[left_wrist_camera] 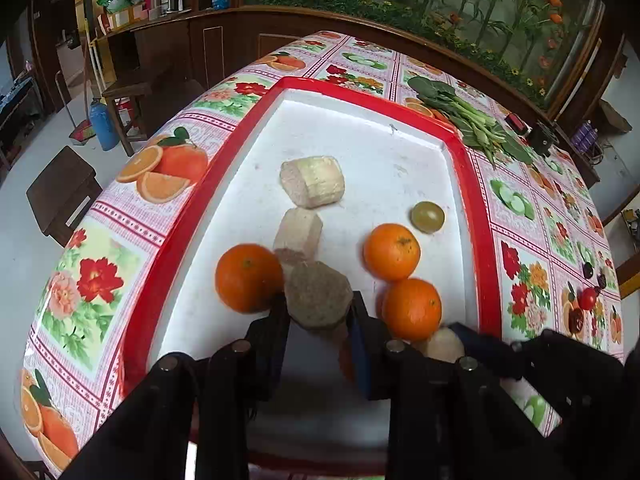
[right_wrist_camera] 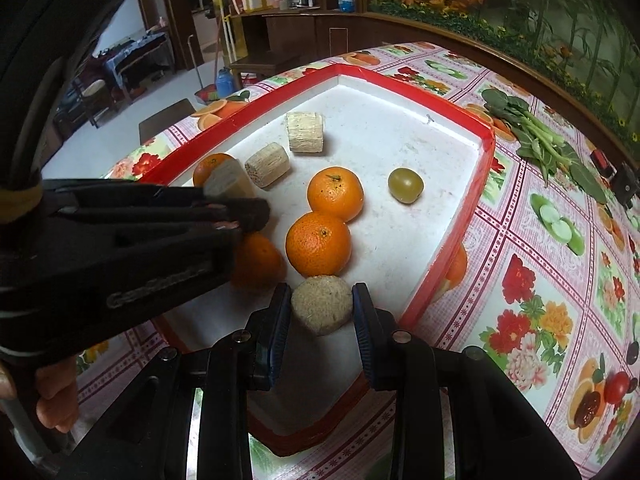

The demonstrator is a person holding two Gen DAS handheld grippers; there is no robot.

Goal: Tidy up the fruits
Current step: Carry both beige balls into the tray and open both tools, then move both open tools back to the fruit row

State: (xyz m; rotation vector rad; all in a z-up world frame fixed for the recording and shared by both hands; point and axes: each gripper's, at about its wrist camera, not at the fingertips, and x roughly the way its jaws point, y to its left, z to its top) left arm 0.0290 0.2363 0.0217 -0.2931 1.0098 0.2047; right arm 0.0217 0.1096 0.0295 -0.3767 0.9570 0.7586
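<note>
A white tray with a red rim (left_wrist_camera: pixel 480 240) (right_wrist_camera: pixel 452 240) holds three oranges (left_wrist_camera: pixel 392 252) (right_wrist_camera: pixel 335 194), a green round fruit (left_wrist_camera: pixel 427 217) (right_wrist_camera: pixel 405 185) and pale cut chunks (left_wrist_camera: pixel 313 182) (right_wrist_camera: pixel 305 132). My left gripper (left_wrist_camera: pixel 318 308) is shut on a brownish chunk (left_wrist_camera: pixel 318 294), also seen in the right wrist view (right_wrist_camera: pixel 226 182). My right gripper (right_wrist_camera: pixel 322 304) is shut on a round pale chunk (right_wrist_camera: pixel 322 304) at the tray's near edge; it shows in the left wrist view (left_wrist_camera: pixel 442 344) beside an orange (left_wrist_camera: pixel 412 308).
Leafy green vegetables (left_wrist_camera: pixel 468 120) (right_wrist_camera: pixel 536 136) lie on the flowered tablecloth (left_wrist_camera: pixel 100 280) (right_wrist_camera: pixel 540 280) right of the tray. A small black device (left_wrist_camera: pixel 542 140) sits beyond them. Stools and a wooden cabinet stand past the table's left edge.
</note>
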